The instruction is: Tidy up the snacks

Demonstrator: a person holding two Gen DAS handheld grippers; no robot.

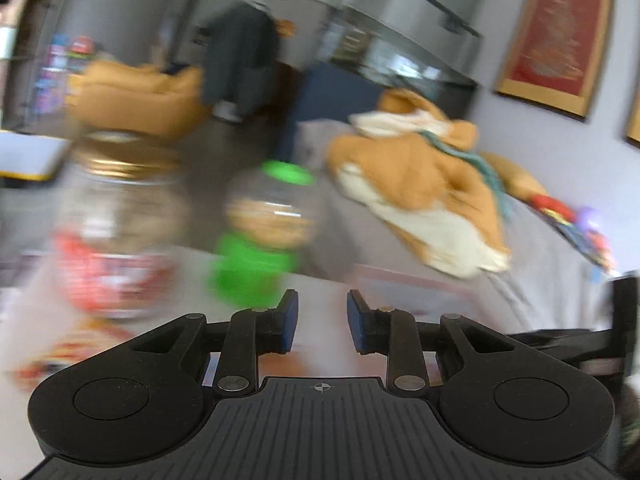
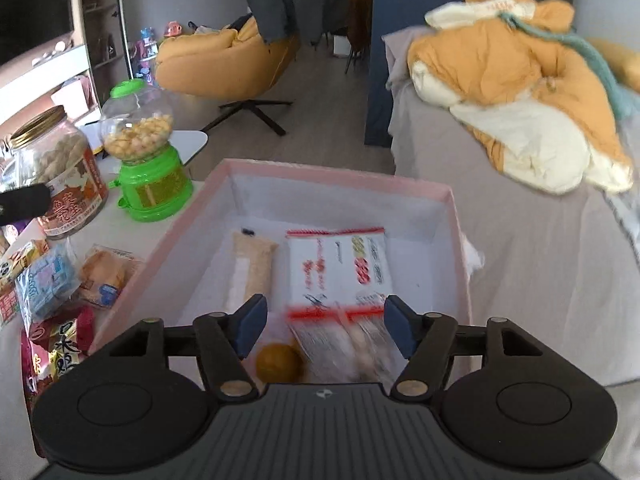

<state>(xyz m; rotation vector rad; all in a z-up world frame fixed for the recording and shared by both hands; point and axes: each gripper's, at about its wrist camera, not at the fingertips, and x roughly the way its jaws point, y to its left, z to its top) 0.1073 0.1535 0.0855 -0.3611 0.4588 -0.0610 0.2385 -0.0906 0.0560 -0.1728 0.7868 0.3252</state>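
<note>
A pink-rimmed open box (image 2: 340, 178) sits on the white table. Inside it lie a beige bar packet (image 2: 250, 268), an orange ball-shaped snack (image 2: 278, 362) and a white packet with red print (image 2: 340, 264). My right gripper (image 2: 325, 308) hangs open over the box. The white packet's blurred near end lies between its fingers, and the pads do not press on it. Left of the box stand a green candy dispenser (image 2: 148, 160) and a gold-lidded jar (image 2: 60, 176). In the blurred left wrist view, my left gripper (image 1: 322, 300) is shut and empty, right of the dispenser (image 1: 264, 236) and jar (image 1: 116, 232).
Loose snacks lie left of the box: a blue packet (image 2: 46, 284), an orange pastry packet (image 2: 106, 276) and a red packet (image 2: 60, 344). A bed with an orange-and-cream duvet (image 2: 516, 80) borders the table on the right. A yellow chair (image 2: 224, 60) stands behind.
</note>
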